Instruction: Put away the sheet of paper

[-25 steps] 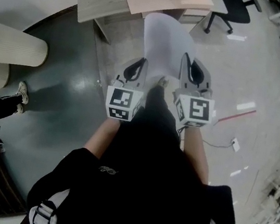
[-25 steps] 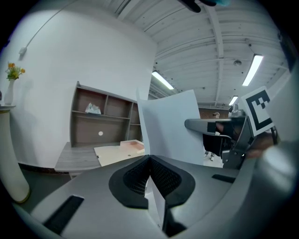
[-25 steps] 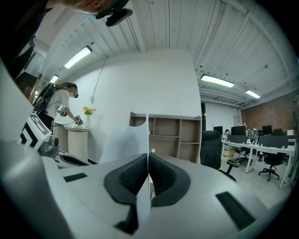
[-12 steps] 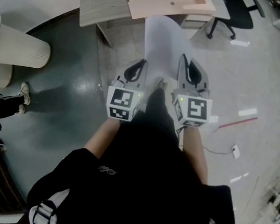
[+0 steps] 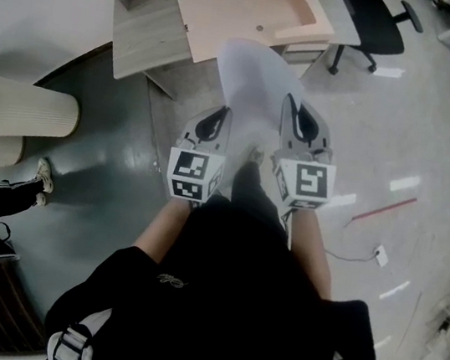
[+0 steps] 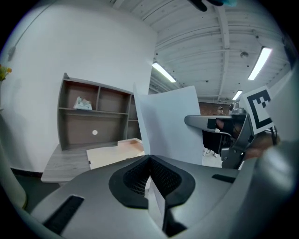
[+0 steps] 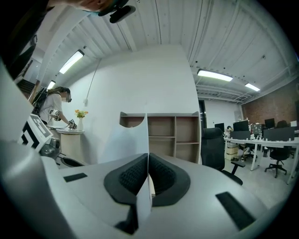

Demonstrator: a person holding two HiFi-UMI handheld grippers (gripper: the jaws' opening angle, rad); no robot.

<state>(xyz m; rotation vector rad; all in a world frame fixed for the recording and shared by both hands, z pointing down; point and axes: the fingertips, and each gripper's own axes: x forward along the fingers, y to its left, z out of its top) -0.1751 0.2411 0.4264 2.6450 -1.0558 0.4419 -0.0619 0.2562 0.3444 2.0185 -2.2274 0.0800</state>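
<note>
A white sheet of paper [image 5: 255, 86] hangs in the air between my two grippers, bowed upward, in front of a grey desk [image 5: 147, 31]. My left gripper [image 5: 216, 117] is shut on the sheet's left edge; in the left gripper view the paper [image 6: 170, 126] rises from between the closed jaws. My right gripper [image 5: 296, 118] is shut on the right edge; in the right gripper view the sheet [image 7: 140, 107] stands up from the pinched jaws and hides much of the room. A pale wooden tray [image 5: 255, 14] lies on the desk just beyond the paper.
A shelf unit [image 6: 93, 121] stands on the desk against the white wall. A black office chair [image 5: 377, 21] is to the right of the desk. A ribbed white pedestal [image 5: 20, 113] stands at the left, with another person's leg [image 5: 4, 186] beside it. Cables cross the floor at the right.
Both grippers have moved forward with the sheet toward the desk; the desk and wooden tray now show more fully and lie closer to the paper's far end.
</note>
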